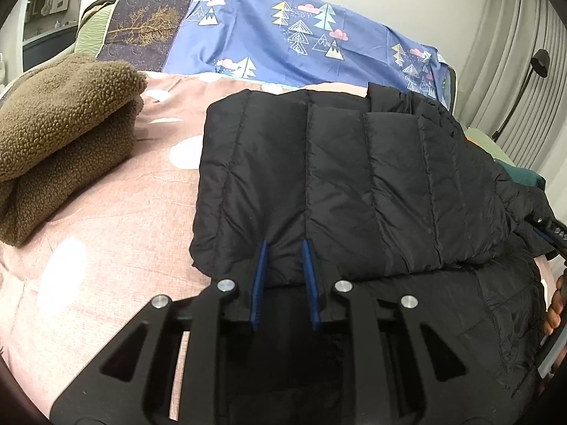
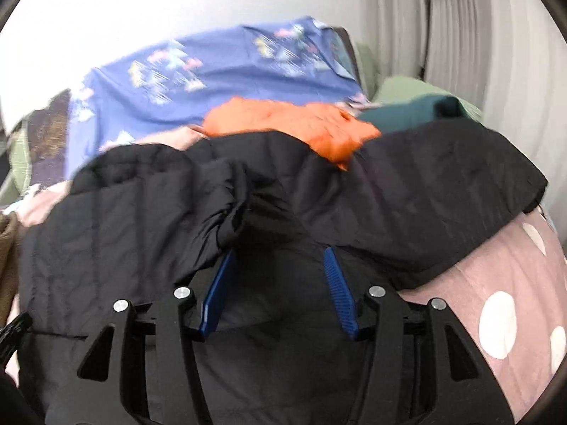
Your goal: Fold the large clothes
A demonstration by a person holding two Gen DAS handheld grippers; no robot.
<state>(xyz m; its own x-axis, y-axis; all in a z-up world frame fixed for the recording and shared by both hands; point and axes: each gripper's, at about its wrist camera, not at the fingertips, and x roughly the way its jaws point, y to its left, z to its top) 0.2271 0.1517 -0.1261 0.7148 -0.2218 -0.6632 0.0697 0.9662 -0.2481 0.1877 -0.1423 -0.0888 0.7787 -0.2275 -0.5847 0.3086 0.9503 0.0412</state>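
The jacket (image 1: 347,184) is lying on the bed (image 1: 117,233), the folded fleece (image 1: 60,131) sitting to its left, pillows (image 1: 283,39) lying behind both.

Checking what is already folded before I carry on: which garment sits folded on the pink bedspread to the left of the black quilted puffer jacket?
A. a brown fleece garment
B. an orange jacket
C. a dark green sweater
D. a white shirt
A: in the left wrist view the brown fleece garment lies doubled over on the pink bedspread, left of the black quilted puffer jacket.
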